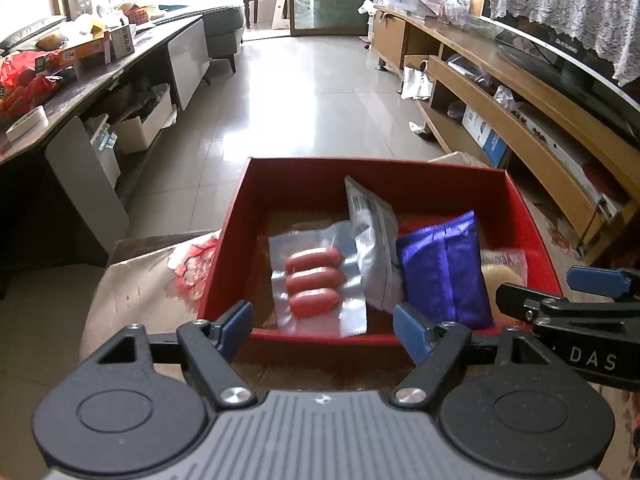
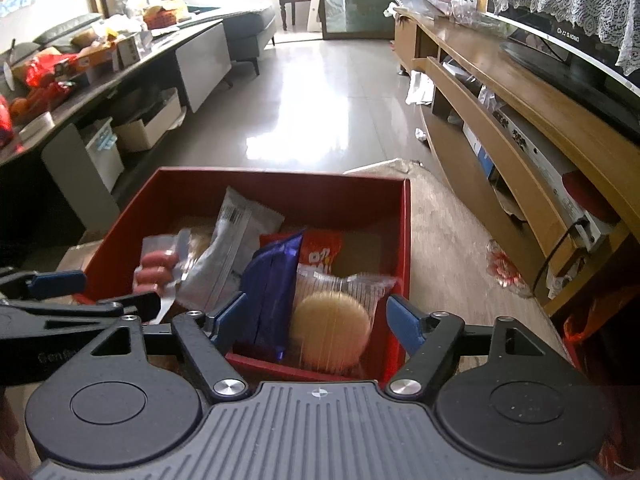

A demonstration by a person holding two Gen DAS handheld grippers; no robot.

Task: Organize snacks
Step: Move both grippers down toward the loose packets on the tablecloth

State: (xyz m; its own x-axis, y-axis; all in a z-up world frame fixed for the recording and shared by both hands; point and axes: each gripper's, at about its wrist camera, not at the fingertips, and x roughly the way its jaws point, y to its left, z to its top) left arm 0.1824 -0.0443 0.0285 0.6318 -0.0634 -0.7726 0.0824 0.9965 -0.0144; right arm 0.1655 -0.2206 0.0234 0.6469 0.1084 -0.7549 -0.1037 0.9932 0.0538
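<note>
The snacks sit gathered inside the red box [image 1: 532,240], an open-topped cardboard carton with matte red walls and a brown floor, which rests on a cloth-covered surface [image 2: 448,248] with a red floral print; judging by the task, they have been collected there to keep them in one place. The sausage pack [image 1: 316,284] lies flat at the left, three smooth pink links sealed in clear glossy film, and a silvery-white sachet [image 1: 372,240] with a barcode leans upright against it. Beside that stands the purple foil pouch [image 1: 444,268], crinkled and shiny, propped on edge between its neighbours. Behind it shows a red-orange packet [image 2: 322,254], and nearest the right wall lies a round pale cracker [image 2: 330,332] in a transparent wrapper. The left gripper [image 1: 324,328] hangs at the box's near wall with its blue-padded jaws spread and nothing between them; the right gripper [image 2: 316,326] does likewise above the cracker, jaws apart and not gripping it. Both seem clear of the contents, which suggests the snacks are set down rather than held
</note>
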